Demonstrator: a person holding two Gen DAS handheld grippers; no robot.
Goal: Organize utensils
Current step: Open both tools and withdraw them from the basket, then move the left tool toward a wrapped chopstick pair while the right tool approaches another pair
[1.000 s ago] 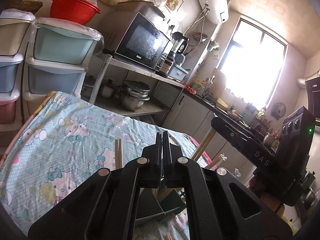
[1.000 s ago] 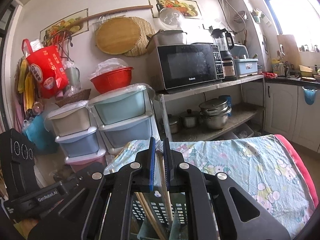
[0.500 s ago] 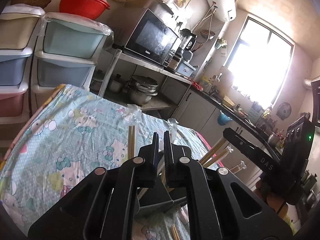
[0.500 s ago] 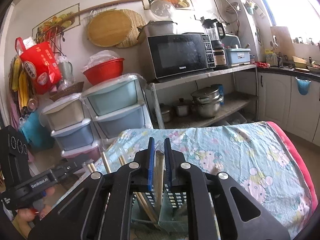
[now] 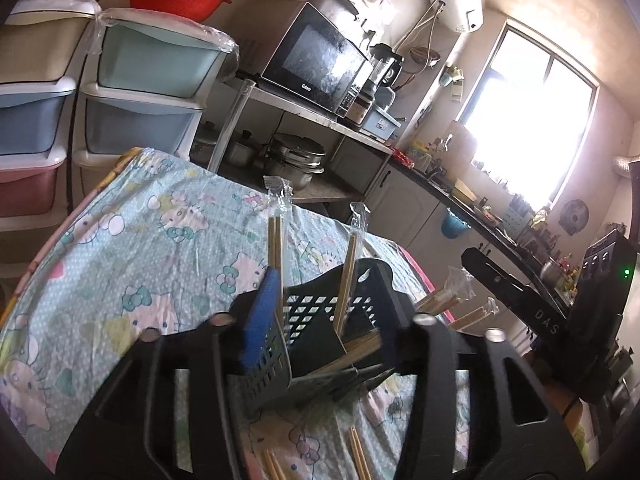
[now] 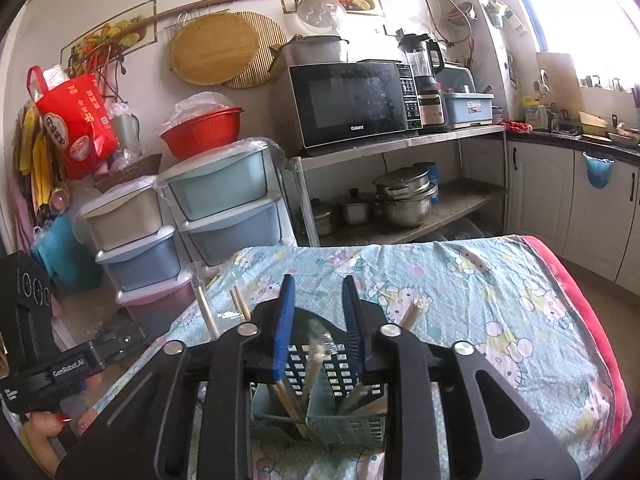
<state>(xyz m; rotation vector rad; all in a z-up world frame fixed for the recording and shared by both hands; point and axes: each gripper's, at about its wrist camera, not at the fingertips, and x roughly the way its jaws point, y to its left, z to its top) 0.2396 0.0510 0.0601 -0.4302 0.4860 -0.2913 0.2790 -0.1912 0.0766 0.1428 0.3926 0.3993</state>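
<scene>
Both hand-held grippers, left (image 5: 326, 300) and right (image 6: 318, 312), spread wide over perforated plastic caddy (image 6: 320, 364); wooden chopsticks (image 5: 347, 276) inside.

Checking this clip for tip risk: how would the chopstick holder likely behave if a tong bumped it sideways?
The holder looks like thin perforated plastic, so probably light and easy to slide on the cloth. Wrapped chopsticks lean well above its rim, which may make it top-heavy and apt to tip. The wrinkled cloth might catch its base and worsen that.
</scene>
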